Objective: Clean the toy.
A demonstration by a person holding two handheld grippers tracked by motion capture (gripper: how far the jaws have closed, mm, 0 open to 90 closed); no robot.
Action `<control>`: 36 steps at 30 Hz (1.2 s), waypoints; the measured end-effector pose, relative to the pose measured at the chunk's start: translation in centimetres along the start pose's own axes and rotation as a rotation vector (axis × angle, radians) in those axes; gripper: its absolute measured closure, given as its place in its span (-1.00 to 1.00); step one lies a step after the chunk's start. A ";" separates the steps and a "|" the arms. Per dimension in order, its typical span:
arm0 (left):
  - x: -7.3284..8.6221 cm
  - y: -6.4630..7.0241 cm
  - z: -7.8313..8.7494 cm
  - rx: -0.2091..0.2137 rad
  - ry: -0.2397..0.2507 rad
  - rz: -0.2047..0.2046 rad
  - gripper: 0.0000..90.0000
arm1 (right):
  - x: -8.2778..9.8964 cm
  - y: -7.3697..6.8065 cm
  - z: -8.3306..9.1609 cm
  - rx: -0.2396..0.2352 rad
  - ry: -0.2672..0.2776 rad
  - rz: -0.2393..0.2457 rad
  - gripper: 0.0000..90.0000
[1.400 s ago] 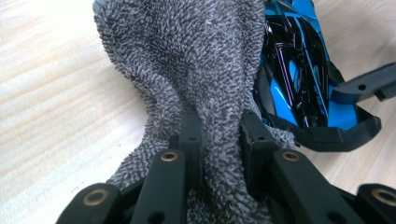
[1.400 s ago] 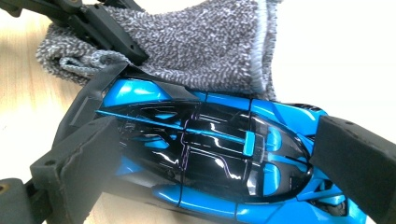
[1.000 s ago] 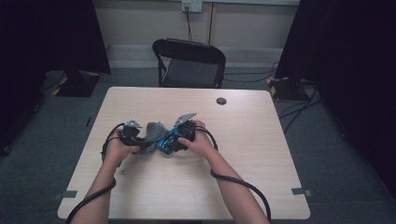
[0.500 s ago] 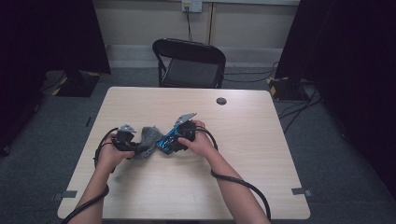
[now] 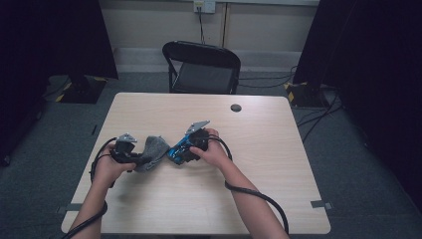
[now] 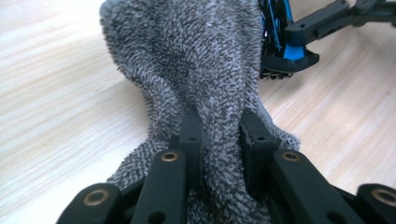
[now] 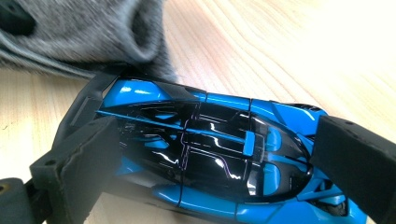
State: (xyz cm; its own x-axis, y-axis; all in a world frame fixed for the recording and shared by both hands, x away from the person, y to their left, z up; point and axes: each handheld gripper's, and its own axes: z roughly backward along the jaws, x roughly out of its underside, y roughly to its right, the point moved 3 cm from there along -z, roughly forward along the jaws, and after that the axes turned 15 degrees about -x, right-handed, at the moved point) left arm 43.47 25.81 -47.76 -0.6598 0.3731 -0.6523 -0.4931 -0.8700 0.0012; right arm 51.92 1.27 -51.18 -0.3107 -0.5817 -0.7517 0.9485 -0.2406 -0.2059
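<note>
left claw clamped on grey cloth | right claw clamped on blue toy car, mid-surface | my claw views show terry pile, car's black roof | left hand has drawn cloth left since earlier

From my side, the pale wooden table has the grey terry cloth left of centre. Just right of it, touching, is the blue and black toy car. A small dark round disc lies well behind them near the far edge, and a black folding chair stands beyond the table.
</note>
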 end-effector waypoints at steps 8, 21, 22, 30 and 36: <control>-1.2 -0.9 1.4 -0.035 0.037 0.016 0.65 | 0.1 0.0 0.0 0.000 0.008 0.001 -0.98; -4.8 -1.4 0.7 -0.049 0.082 0.020 0.65 | 0.0 0.0 0.0 -0.001 0.000 0.000 -0.98; -4.9 -1.4 0.6 -0.051 0.081 0.019 0.65 | 0.0 0.0 0.0 -0.001 -0.001 0.000 -0.98; -6.0 -1.5 -1.2 -0.061 0.088 0.025 0.65 | 0.0 0.0 0.0 -0.005 -0.004 0.002 -0.98; -7.2 -1.3 -2.7 -0.051 0.097 0.030 0.65 | 0.1 0.0 0.0 0.000 0.009 0.002 -0.98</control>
State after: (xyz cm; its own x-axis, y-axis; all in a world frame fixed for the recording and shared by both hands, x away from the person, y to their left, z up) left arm 50.36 23.36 -45.11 -0.6148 0.3158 -0.7227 -0.4428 -0.8965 -0.0151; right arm 51.88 1.24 -51.23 -0.3083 -0.5751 -0.7578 0.9492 -0.2391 -0.2046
